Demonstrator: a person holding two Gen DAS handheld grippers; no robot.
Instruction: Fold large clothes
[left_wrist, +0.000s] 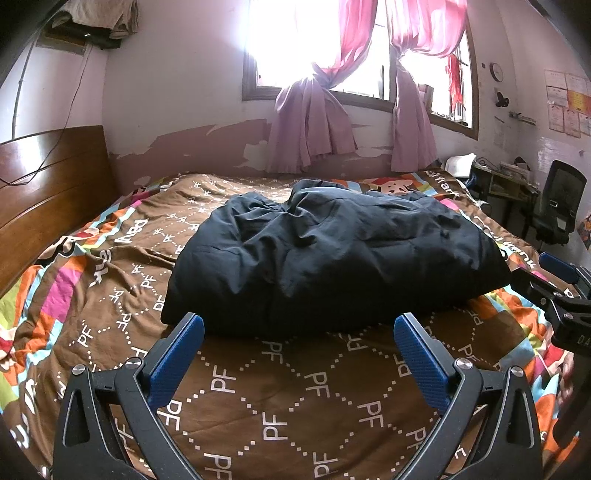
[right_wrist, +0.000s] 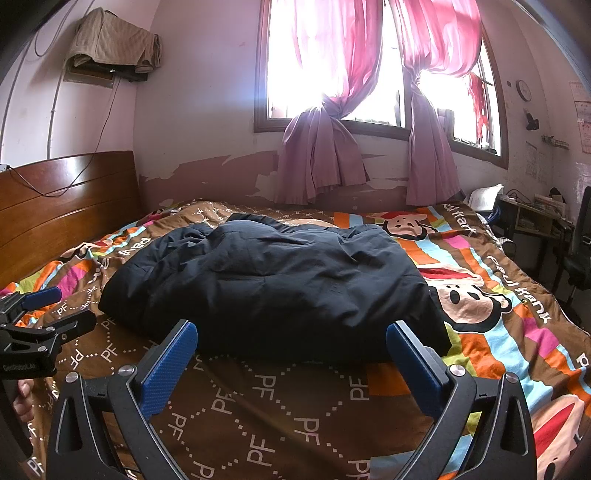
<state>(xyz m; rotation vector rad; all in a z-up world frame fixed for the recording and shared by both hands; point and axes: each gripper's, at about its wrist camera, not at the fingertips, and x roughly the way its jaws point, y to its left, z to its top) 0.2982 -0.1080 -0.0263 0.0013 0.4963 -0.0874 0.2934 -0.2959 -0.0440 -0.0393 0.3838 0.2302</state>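
A puffy black jacket (left_wrist: 325, 254) lies folded into a thick bundle in the middle of the bed, and it fills the centre of the right wrist view too (right_wrist: 273, 284). My left gripper (left_wrist: 299, 350) hovers open just in front of the bundle's near edge, blue pads wide apart, nothing between them. My right gripper (right_wrist: 291, 354) is open as well, close to the same near edge. Each tool shows in the other's view: the right one (left_wrist: 557, 291) at the far right, the left one (right_wrist: 40, 314) at the far left.
The bed carries a brown patterned quilt (left_wrist: 295, 406) with bright cartoon stripes. A wooden headboard (left_wrist: 48, 184) stands at the left. Tied pink curtains (left_wrist: 310, 122) hang at the window behind. A desk and black chair (left_wrist: 557, 203) stand at the right.
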